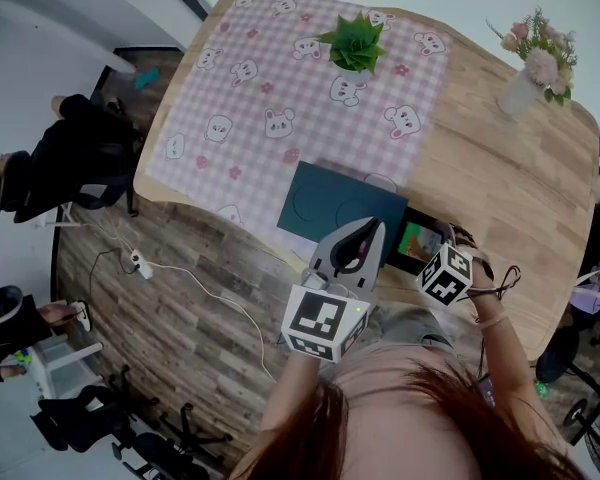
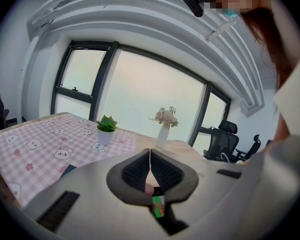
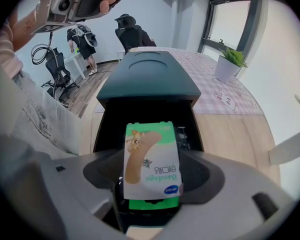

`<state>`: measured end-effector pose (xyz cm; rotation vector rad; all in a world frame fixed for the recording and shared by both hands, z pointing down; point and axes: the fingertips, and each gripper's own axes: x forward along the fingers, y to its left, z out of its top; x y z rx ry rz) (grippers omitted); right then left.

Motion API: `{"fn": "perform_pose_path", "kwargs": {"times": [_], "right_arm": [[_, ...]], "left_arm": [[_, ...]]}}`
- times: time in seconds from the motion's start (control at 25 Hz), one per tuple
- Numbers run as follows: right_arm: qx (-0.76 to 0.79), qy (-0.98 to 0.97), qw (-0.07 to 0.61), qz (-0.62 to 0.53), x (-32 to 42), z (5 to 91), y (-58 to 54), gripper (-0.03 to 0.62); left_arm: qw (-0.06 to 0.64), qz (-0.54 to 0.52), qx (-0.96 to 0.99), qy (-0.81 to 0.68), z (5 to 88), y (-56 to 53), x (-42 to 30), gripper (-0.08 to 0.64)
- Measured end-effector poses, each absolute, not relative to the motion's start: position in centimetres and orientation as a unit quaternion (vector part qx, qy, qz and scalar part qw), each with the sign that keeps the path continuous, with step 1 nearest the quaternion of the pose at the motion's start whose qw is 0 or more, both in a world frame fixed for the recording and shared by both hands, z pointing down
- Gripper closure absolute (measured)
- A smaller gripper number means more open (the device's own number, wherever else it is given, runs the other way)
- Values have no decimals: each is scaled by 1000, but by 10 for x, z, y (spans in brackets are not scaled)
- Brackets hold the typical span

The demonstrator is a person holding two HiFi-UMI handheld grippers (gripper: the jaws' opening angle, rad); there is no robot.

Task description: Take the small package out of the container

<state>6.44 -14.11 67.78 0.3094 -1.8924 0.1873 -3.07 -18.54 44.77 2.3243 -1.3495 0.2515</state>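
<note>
A black container (image 3: 140,115) with a dark teal lid (image 3: 147,71) flipped back lies near the wooden table's front edge. A small bandage package (image 3: 152,159), white and green with a plaster pictured on it, stands upright over the container's mouth, and my right gripper (image 3: 152,186) is shut on its lower end. In the head view the package (image 1: 417,240) shows as a green patch beside the lid (image 1: 335,203), with the right gripper (image 1: 435,238) on it. My left gripper (image 1: 378,225) hovers just left of the container, shut and holding nothing (image 2: 150,151).
A pink checkered cloth (image 1: 280,78) covers the table's far left part, with a potted plant (image 1: 356,43) on it. A white vase of flowers (image 1: 528,73) stands at the far right. People and office chairs (image 1: 70,158) are on the floor to the left, with a cable (image 1: 195,278).
</note>
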Motion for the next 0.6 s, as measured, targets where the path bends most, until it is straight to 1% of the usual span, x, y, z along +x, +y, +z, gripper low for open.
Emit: {"fn": "perform_pose_path", "kwargs": {"times": [0.6], "right_arm": [[146,-818,552,68,61,667,-143,265]], "left_arm": [[216,85,843,-485,443,-183,-34,549]]}}
